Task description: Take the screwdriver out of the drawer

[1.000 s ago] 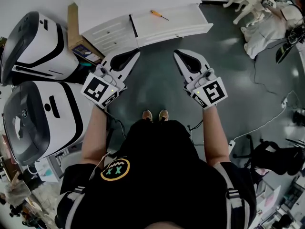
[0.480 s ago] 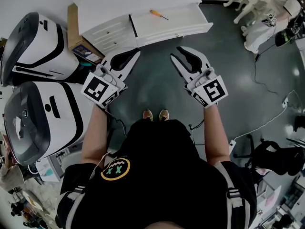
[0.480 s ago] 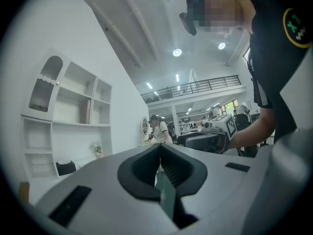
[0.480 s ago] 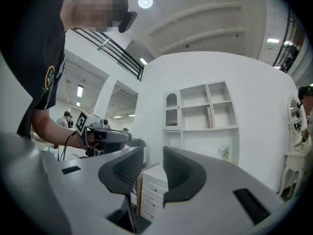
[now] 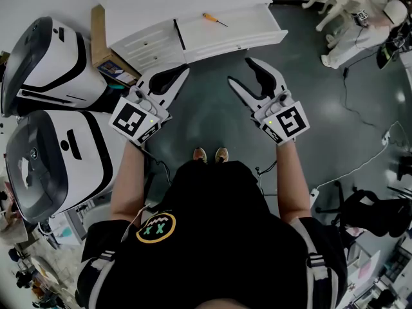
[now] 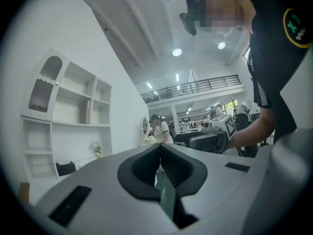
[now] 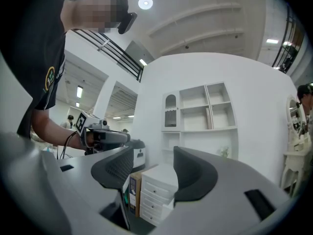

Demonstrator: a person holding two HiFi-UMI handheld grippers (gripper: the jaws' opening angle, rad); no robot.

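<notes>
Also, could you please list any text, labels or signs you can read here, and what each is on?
"X X": round emblem on the person's black shirt.
Square coded markers, no letters: left gripper; right gripper, its empty jaws have just been opening.
Label on the cardboard box: too small to read.
Nothing else legible.

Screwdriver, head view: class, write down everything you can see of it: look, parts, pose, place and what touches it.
The screwdriver is small and slim, with an orange handle, plastic by its look, and a thin dark shaft. It lies flat and slanted, handle toward the upper left, tip toward the lower right, on the floor of the open white drawer, in its back left part. Only the drawer touches it. The tip's shape is too small to tell.
</notes>
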